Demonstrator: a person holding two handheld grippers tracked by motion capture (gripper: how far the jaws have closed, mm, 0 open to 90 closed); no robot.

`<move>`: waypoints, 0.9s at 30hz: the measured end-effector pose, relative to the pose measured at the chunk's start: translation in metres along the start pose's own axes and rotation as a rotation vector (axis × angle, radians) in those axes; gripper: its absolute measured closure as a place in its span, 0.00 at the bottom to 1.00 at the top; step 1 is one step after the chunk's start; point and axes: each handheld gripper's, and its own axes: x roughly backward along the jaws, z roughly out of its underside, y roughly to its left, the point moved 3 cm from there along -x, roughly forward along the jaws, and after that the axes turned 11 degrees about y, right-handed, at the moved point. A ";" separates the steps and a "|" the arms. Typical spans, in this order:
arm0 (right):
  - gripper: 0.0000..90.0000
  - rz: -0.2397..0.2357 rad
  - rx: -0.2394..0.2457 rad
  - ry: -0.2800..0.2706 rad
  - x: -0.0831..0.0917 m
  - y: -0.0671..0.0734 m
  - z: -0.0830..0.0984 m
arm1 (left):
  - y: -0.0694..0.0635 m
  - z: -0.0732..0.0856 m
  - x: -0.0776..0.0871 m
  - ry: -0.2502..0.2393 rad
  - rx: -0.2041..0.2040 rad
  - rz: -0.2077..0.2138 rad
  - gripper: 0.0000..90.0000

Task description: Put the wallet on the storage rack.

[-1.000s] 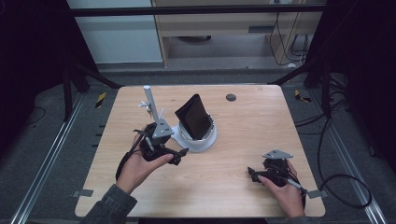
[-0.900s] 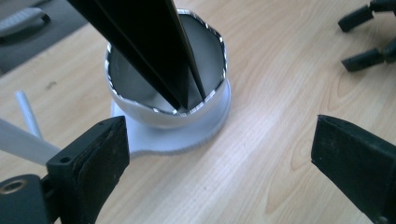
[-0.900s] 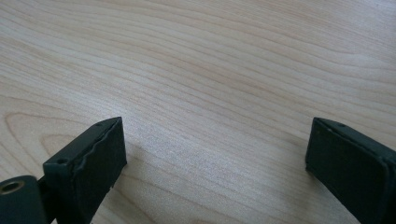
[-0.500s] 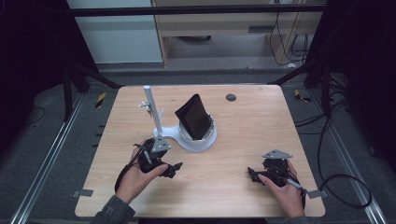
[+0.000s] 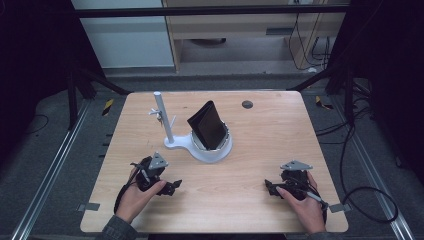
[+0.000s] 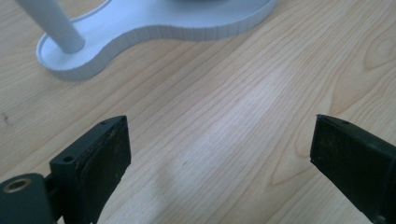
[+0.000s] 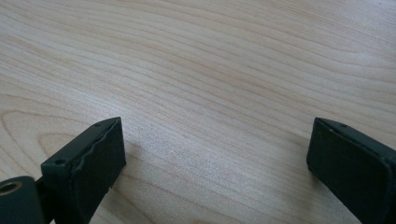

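The white stand [image 5: 200,147] sits near the middle of the table [image 5: 260,135], a little toward the left edge. Its round cup holds a black wallet [image 5: 207,125], which stands upright and leans slightly. A thin white post [image 5: 164,117] rises from the left end of the same base.

The left gripper [image 5: 172,187] lies low over the table near the front edge, on the left side, held by the left hand [image 5: 135,197]. Its jaws are wide apart with only bare wood between them. In the left gripper view the stand's base [image 6: 154,28] lies ahead of the jaws, near but not touching.

The right gripper [image 5: 270,187] rests near the front right corner, held by the right hand [image 5: 305,202]. Its jaws are also wide apart over bare wood. The stand is well apart from it, toward the far left.
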 end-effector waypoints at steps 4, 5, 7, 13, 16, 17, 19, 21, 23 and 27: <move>0.05 -0.001 0.001 -0.001 0.000 0.000 0.000 | 0.007 0.009 -0.003 -0.007 0.015 -0.020 0.06; 0.05 0.000 -0.001 -0.001 0.000 0.000 0.000 | 0.010 0.011 -0.004 -0.006 0.017 -0.035 0.06; 0.05 -0.001 -0.001 -0.001 0.000 0.000 0.000 | 0.016 0.016 -0.005 -0.013 0.039 -0.052 0.06; 0.03 0.000 0.004 -0.003 -0.001 0.000 0.000 | 0.039 0.034 -0.013 -0.020 0.117 -0.094 0.06; 0.02 0.001 0.004 -0.006 -0.002 0.001 0.000 | 0.050 0.042 -0.016 -0.006 0.150 -0.107 0.06; 0.01 -0.006 -0.004 -0.008 -0.002 0.002 0.000 | 0.052 0.044 -0.017 -0.006 0.159 -0.113 0.06; 0.01 0.002 0.007 -0.014 -0.003 0.001 0.000 | 0.055 0.046 -0.019 -0.019 0.180 -0.091 0.04; 0.00 0.002 0.003 -0.012 -0.003 0.002 -0.001 | 0.058 0.048 -0.021 -0.036 0.191 -0.083 0.02; 0.00 0.003 0.001 -0.012 -0.003 0.002 0.000 | 0.059 0.048 -0.021 -0.036 0.192 -0.081 0.01; 0.00 0.008 0.000 -0.014 -0.003 0.002 0.000 | 0.059 0.048 -0.021 -0.031 0.195 -0.085 0.00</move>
